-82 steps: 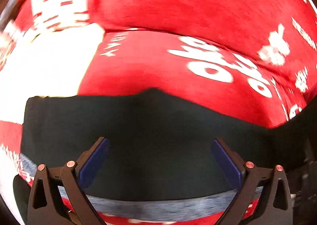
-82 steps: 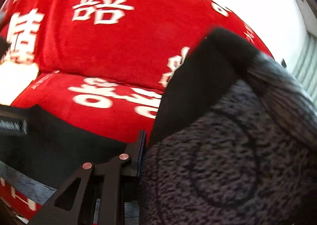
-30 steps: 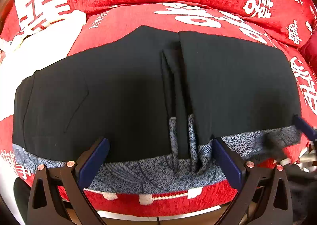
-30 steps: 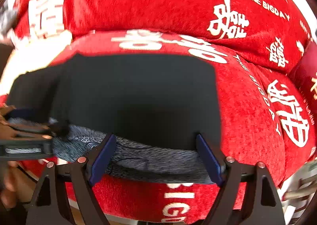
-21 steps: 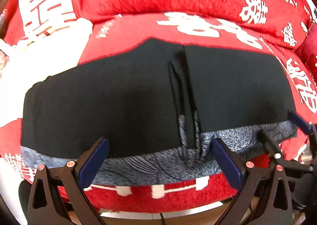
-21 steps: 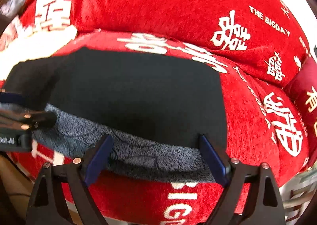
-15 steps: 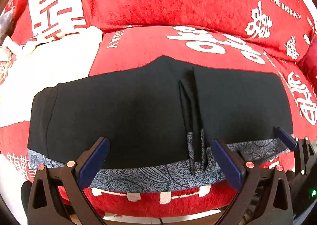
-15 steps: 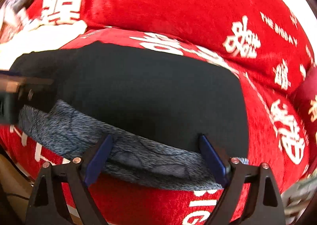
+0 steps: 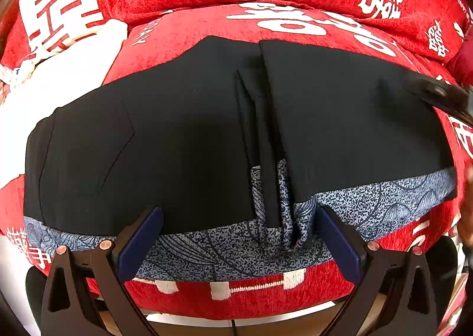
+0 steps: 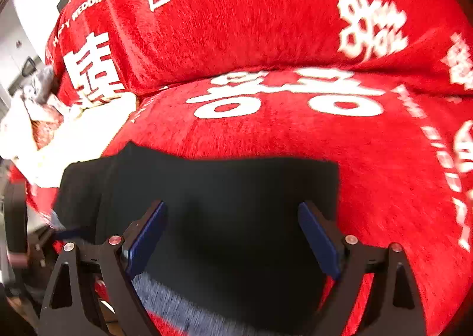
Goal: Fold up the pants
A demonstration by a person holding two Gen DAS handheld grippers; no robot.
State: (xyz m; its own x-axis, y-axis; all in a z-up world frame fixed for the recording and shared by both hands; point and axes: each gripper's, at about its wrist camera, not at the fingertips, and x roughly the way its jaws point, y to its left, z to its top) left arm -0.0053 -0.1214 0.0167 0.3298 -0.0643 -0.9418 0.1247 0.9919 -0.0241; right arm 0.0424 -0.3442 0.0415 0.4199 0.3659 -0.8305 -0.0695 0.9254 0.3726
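Red plush upholstery printed with white characters is filling the whole scene; the sofa seat is carrying the pants, which are lying flat across it, black side up, with a speckled grey-blue lining showing in a band along the near edge; a white cloth is lying beside them on the left.

The garment is sitting in two overlapping panels, the right one lapping over the left along a bunched ridge of pleats near the middle; one fold seems to be in place, and the pause looks like the gap between folds.

The left gripper is hovering just off the near hem with its fingers spread wide and nothing between them; the right gripper is hanging over the right-hand panel, fingers likewise parted and empty, and its dark tip is showing at the far right of the left view.

The next move is probably calling for both to pinch matching points on one edge, smoothing those pleats first, so that the layers are travelling together and not dragging the slippery lining out of line.
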